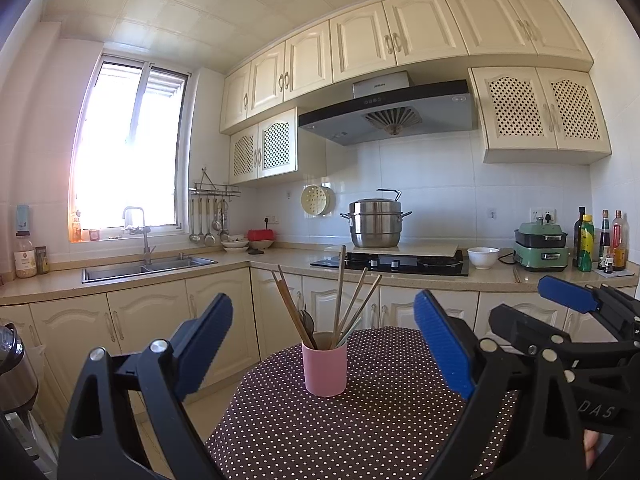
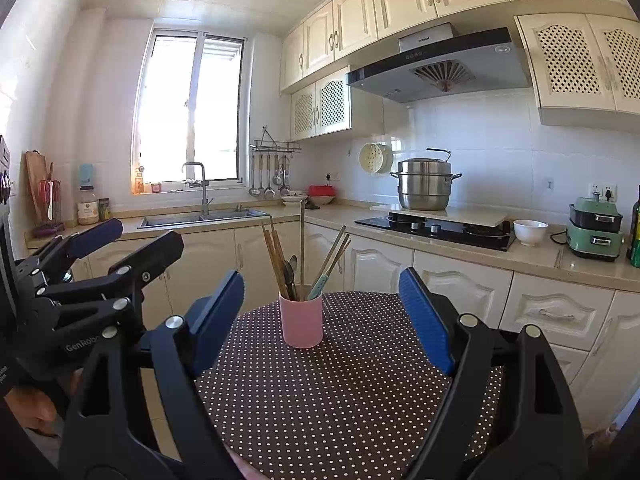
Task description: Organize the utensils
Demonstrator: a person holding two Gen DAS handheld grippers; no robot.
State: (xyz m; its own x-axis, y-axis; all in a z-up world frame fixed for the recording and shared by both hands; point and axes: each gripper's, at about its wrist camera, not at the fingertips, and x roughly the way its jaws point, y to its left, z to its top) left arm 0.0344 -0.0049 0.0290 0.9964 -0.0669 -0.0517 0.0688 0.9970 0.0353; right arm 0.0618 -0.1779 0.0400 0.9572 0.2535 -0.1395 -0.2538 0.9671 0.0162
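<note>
both grippers, left (image 1: 324,344) and right (image 2: 322,318), hover with fingers spread, grasping nothing, flanking the pink cylindrical cup (image 2: 301,320) of wooden chopsticks (image 2: 276,254) and spoons, upright on the dotted surface (image 2: 340,400).

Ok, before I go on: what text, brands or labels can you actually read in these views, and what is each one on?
"DAS": on the right gripper, partly cut off.
"GenRobo": on the left gripper, cut off by a finger.
Range hood badge: too small to read.
Jar by the window: label blurred.
Bottles at the counter's end: labels unreadable.
Pink cup: no text.
</note>
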